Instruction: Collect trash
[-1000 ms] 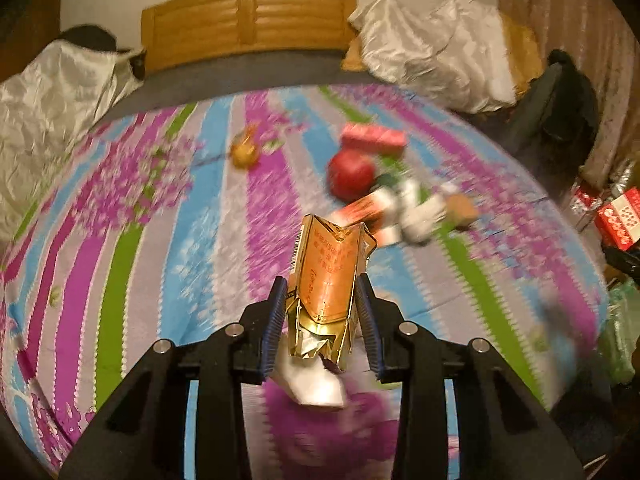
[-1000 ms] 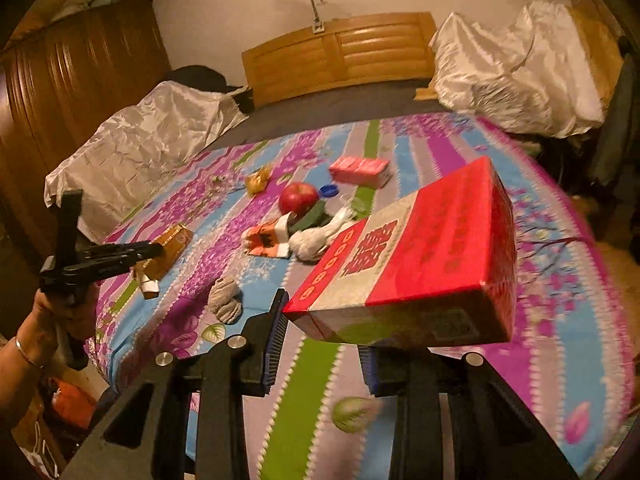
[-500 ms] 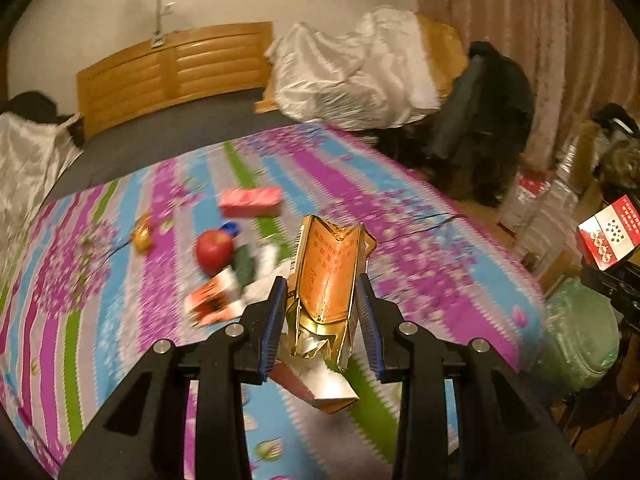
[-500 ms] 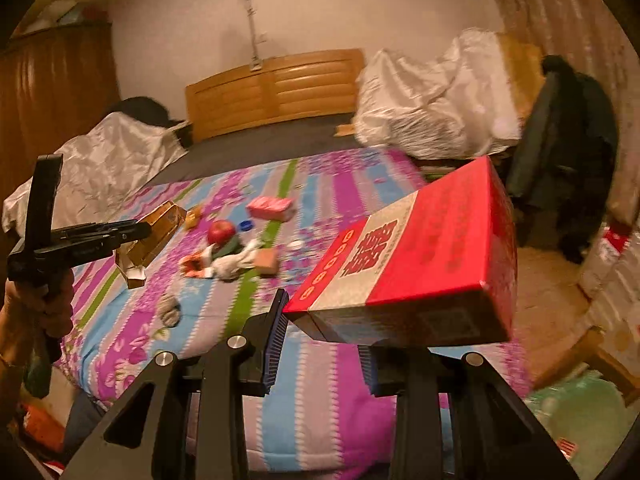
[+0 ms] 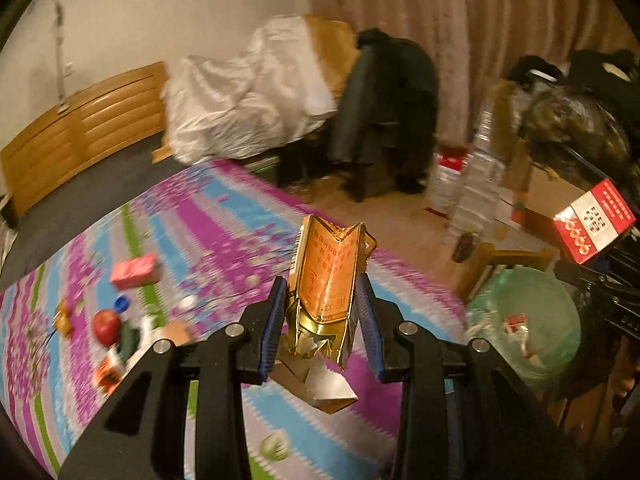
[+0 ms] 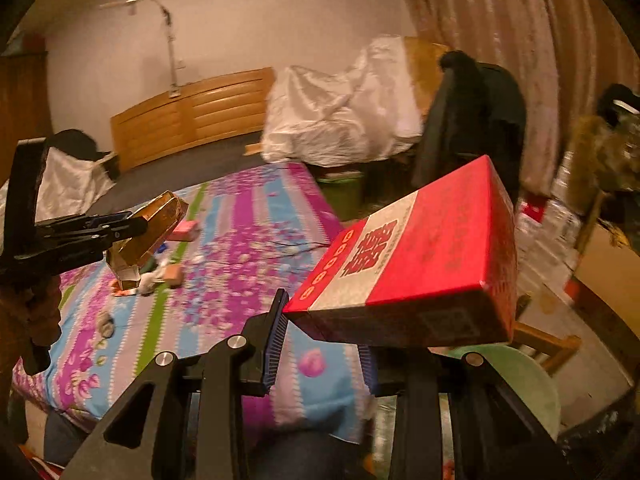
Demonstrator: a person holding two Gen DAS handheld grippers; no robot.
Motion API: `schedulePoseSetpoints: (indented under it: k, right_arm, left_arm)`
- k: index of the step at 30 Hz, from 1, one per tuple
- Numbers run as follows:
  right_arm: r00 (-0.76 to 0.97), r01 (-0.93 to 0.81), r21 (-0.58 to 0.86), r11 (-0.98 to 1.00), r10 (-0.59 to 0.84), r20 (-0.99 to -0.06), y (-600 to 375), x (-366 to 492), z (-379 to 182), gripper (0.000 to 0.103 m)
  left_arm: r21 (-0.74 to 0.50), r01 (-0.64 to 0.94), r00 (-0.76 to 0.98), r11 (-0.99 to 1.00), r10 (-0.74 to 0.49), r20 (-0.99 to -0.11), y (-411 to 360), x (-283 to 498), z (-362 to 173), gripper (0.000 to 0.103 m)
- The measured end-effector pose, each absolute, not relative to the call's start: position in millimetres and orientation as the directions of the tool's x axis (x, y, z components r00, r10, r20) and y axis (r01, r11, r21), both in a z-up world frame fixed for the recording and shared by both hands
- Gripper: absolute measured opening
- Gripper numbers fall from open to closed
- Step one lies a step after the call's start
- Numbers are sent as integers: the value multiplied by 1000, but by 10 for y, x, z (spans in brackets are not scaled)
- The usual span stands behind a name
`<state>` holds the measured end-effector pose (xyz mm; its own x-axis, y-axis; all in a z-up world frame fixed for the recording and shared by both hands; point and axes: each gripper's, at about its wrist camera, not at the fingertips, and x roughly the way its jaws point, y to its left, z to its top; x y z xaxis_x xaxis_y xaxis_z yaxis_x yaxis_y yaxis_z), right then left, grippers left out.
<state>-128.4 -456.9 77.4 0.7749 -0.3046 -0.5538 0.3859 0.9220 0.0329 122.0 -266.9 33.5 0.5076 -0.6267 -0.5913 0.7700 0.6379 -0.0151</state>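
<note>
Jaws of the left gripper [image 5: 323, 322] clamp a crumpled gold carton [image 5: 326, 292]; the right gripper's [image 6: 322, 338] grip a red box [image 6: 416, 256].

Left gripper [image 5: 322, 320] clamped on crumpled gold carton [image 5: 328, 280], blue pads pressing both sides, pitched down. Right gripper [image 6: 322, 336] clamped on red box [image 6: 420, 256], box riding tilted above fingers, right finger mostly hidden under it. Left hand [image 6: 28, 312] wrapped round gripper handle, seen from right wrist view.
</note>
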Motion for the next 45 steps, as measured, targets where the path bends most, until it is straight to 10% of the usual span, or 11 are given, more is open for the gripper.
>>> schedulePoseSetpoints:
  k: [45]
  right_arm:
    - [466, 753, -37, 656, -573, -674, -6103, -2743, 162, 34]
  left_arm:
    - [110, 975, 212, 192, -674, -708, -5140, -282, -185, 34]
